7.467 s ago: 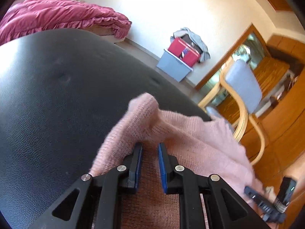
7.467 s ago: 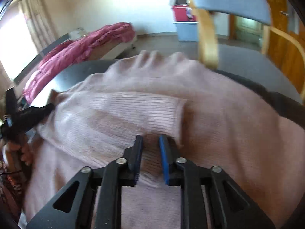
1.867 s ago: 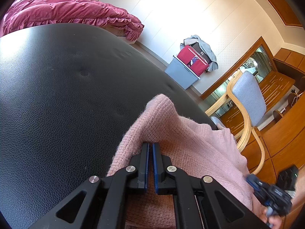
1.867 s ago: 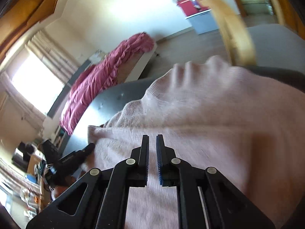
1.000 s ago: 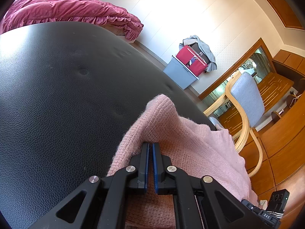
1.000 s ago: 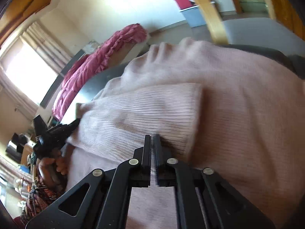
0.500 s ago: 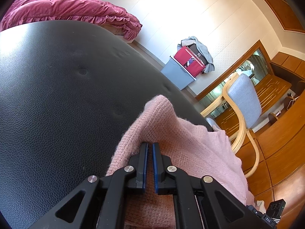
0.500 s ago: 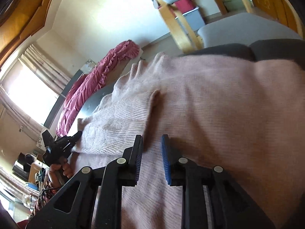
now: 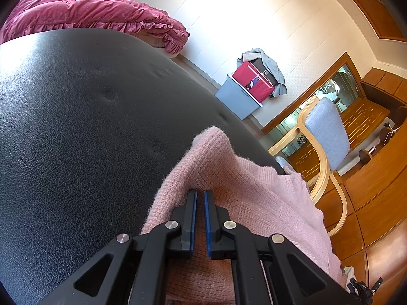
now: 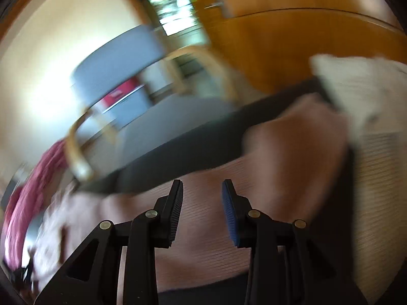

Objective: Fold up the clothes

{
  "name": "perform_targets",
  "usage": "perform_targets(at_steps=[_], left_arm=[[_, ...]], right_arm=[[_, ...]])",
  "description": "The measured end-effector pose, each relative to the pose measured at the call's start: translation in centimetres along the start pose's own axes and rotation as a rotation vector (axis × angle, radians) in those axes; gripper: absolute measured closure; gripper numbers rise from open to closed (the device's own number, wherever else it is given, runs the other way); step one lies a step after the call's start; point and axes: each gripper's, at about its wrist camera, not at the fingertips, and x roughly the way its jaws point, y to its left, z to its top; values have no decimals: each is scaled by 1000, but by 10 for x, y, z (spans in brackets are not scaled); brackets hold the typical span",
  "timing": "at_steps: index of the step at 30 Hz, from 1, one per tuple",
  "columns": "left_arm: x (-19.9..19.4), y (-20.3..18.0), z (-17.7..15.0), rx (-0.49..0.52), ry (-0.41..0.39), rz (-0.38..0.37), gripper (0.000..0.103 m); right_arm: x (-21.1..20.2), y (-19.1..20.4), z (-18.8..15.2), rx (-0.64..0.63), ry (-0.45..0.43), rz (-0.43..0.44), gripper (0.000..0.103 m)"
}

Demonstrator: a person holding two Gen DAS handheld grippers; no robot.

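Left fingers (image 9: 199, 218) nearly closed, pinching fold of pink sweater (image 9: 254, 193); knit peaks at 12 o'clock of tips. Sweater lies on black padded counter (image 9: 84, 127), trailing toward 4 o'clock. Right fingers (image 10: 202, 211) apart, just been opening, nothing between pads; ribbed pink knit (image 10: 211, 231) beneath. Right view motion-blurred. Cream cloth (image 10: 361, 86) at 2 o'clock. Grey chair (image 9: 328, 132) at 2 o'clock in left view, red bedding (image 9: 89, 12) at 11 o'clock.

Left claw (image 9: 199, 218) and right claw (image 10: 202, 212), matte black angular arms, silver round screws, ribbed blue pads (image 9: 206, 223)
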Motion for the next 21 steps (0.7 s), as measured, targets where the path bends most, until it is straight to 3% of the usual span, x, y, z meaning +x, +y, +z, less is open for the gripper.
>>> perform_targets(at_steps=[2,5,7,9,13,21], left_arm=[[-5,-8,-2,33,-25,-18,84],[-17,-32,-9,156,-77,-97,82],[-21,-47,-14,230,-93,-118,82],[-22,-52,-17,256,-91,-120,82],[-17,-40,-12,188,-70,-108,82],[-12,-34,-11,160,-52,-93,82]], right_arm=[[5,-31,14,39,19,-84,68],[24,-69,20,117,118,-103,67],[25,-84,23,161,124,-68,67],[20,-91,27,176,114,-89,67],[10,-103,33,196,81,-160,67],[33,-124,53,249,96,-152,67]])
